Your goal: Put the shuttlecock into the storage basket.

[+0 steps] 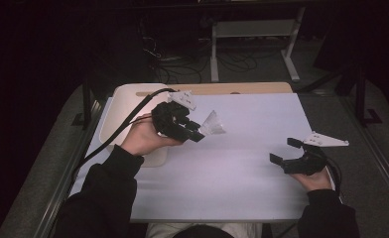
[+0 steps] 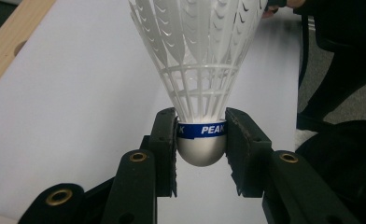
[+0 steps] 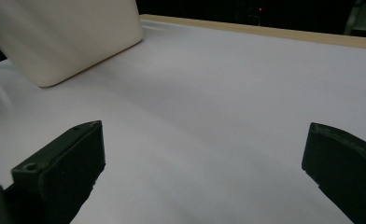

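White plastic shuttlecock (image 2: pixel 200 70) with silver cork is clamped between left gripper (image 2: pixel 200 140) fingers, lifted above the table (image 1: pixel 242 163). Pickup done; placement remains. Right gripper (image 1: pixel 288 150) fingers wide, empty.

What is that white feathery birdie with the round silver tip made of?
The white shuttlecock has a skirt that looks like moulded plastic: its ribs form a lattice. Its rounded tip looks smooth, matte silver-grey, maybe plastic or coated cork; a blue band reads PEAK.

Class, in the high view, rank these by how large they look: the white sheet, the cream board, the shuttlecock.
1. White sheet
2. Cream board, partly covered
3. Shuttlecock, held in the left gripper
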{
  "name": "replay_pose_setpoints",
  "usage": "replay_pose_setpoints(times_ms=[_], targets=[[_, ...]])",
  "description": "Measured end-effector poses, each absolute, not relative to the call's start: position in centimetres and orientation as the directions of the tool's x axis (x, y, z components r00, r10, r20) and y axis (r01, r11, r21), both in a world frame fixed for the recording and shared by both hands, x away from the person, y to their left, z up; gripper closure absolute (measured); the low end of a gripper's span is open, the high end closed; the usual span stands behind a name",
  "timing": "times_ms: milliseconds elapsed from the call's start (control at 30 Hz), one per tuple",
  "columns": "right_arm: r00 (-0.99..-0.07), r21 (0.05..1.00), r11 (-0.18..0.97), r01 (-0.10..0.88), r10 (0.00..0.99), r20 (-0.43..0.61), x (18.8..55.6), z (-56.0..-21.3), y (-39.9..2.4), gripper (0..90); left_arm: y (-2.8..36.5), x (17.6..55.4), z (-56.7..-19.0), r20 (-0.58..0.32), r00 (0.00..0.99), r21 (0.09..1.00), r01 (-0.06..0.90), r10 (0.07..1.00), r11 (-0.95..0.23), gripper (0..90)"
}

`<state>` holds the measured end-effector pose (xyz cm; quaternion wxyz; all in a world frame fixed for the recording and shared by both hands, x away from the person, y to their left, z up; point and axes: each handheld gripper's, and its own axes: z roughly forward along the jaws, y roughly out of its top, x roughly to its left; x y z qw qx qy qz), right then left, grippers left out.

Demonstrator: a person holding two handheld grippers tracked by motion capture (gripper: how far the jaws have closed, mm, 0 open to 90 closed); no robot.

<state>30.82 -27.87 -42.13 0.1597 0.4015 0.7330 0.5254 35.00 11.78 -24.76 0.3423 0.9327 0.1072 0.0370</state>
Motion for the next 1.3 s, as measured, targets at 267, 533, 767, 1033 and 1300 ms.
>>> replay_pose_setpoints(times_ms=[267, 533, 767, 1033, 1300], targets=[[-0.626, 0.897, 0.126, 0.424, 0.756, 0.19, 30.8, -42.1, -27.8, 0.0, 12.8, 35.2, -24.4, -0.007, 0.968, 0.657, 0.192, 0.249, -0.729, 65.3], [-0.626, 0.896, 0.126, 0.425, 0.756, 0.191, 30.8, -42.2, -27.8, 0.0, 14.1, 35.4, -23.9, -0.003, 0.961, 0.665, 0.209, 0.277, -0.717, 65.3], [-0.626, 0.896, 0.127, 0.426, 0.756, 0.19, 30.8, -42.2, -27.8, 0.0, 15.1, 35.8, -24.0, -0.009, 0.955, 0.667, 0.226, 0.295, -0.71, 65.3], [-0.626, 0.895, 0.129, 0.427, 0.757, 0.189, 30.8, -42.2, -27.8, 0.0, 16.0, 35.9, -23.8, -0.007, 0.948, 0.67, 0.242, 0.32, -0.702, 65.3], [-0.626, 0.895, 0.131, 0.427, 0.757, 0.188, 30.8, -42.2, -27.8, 0.0, 17.3, 36.0, -23.5, -0.005, 0.938, 0.675, 0.259, 0.346, -0.691, 65.3]])
